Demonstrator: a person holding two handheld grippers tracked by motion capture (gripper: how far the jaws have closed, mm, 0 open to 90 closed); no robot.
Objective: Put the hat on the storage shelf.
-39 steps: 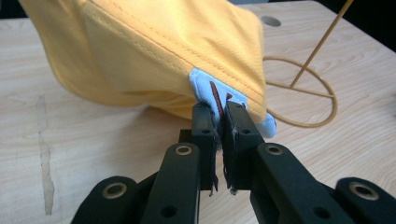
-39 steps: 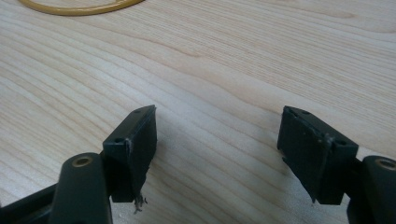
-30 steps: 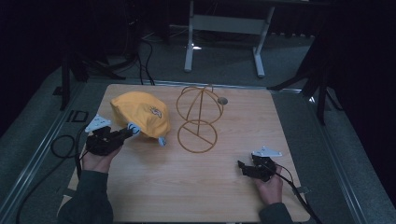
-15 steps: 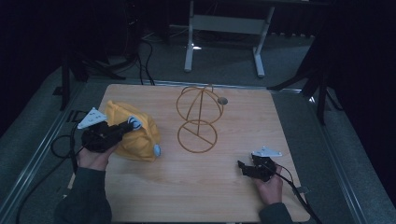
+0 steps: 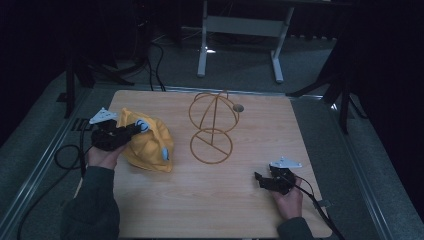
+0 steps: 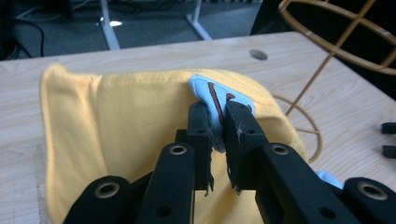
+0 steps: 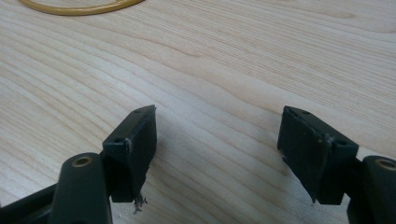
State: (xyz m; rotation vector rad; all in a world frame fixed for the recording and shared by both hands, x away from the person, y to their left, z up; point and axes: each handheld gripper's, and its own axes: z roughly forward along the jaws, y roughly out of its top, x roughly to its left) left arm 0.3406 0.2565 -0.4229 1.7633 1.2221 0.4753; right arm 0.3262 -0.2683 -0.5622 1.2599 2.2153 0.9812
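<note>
We have the left gripper [image 6: 217,128] pinched tight on the light-blue patch [image 6: 215,98] of the yellow cap [image 6: 116,126], so the cloth hangs just beyond the jaws for carrying. Our right gripper [image 7: 217,154] rests with jaws wide apart and empty, ready to help, with the wire stand [image 5: 212,125] ahead.

Yellow cap [image 5: 147,145], light-blue patch [image 6: 219,100] with brown marks; gold wire stand [image 5: 212,127]; black tongs [image 6: 217,135]; pale wood-grain table [image 5: 225,200].

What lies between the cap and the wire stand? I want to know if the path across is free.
Nothing visible does. The left tongs are shut on the cap by its blue patch, and bare table separates it from the stand. The right tongs rest open, off to the side.
</note>
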